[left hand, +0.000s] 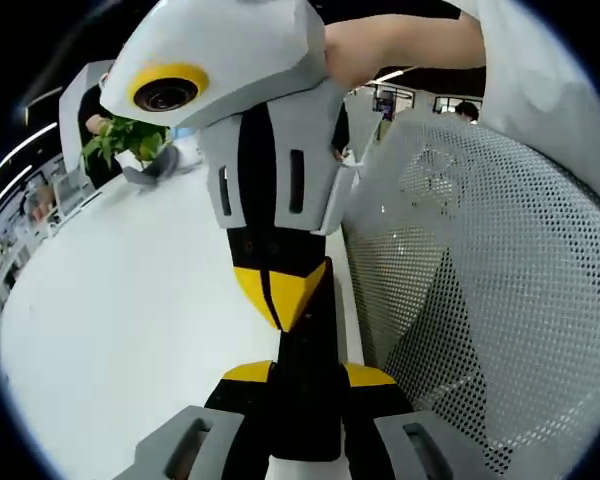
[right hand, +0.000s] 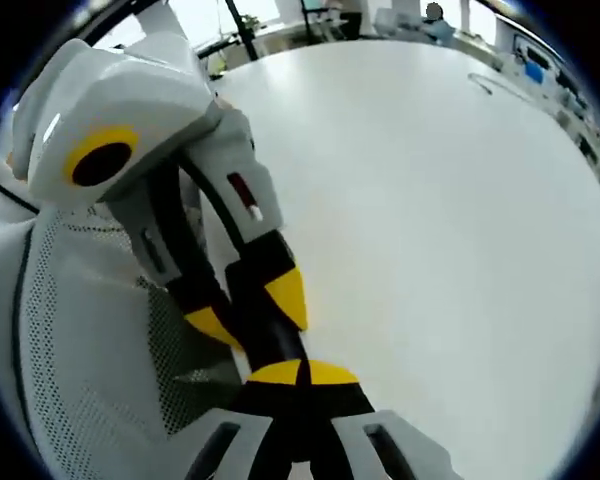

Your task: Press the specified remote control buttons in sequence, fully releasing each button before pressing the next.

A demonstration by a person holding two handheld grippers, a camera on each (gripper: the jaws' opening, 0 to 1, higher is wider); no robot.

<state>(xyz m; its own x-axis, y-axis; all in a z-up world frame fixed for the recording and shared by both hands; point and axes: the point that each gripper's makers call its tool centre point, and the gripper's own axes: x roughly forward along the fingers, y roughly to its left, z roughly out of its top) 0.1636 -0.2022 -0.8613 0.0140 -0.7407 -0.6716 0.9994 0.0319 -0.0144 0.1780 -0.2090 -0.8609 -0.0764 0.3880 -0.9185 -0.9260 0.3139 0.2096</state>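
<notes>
White tabletop (left hand: 120,330) spreads left of the black remote (left hand: 305,410), with a mesh chair back (left hand: 490,280) to its right. The left gripper (left hand: 308,376) clamps the remote's near end. The right gripper (left hand: 280,292), jaws pinched together, appears to touch its face. Press squarely with the tip, then lift fully clear before moving to another button.

1 remote (left hand: 305,385), 1 mesh chair (left hand: 500,280), 1 plant (left hand: 125,140), 1 table (left hand: 130,320).

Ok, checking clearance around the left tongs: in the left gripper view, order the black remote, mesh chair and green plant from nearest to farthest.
1. Black remote: gripped between the left tongs.
2. Mesh chair: close by, on the right.
3. Green plant: far across the white table, upper left.
</notes>
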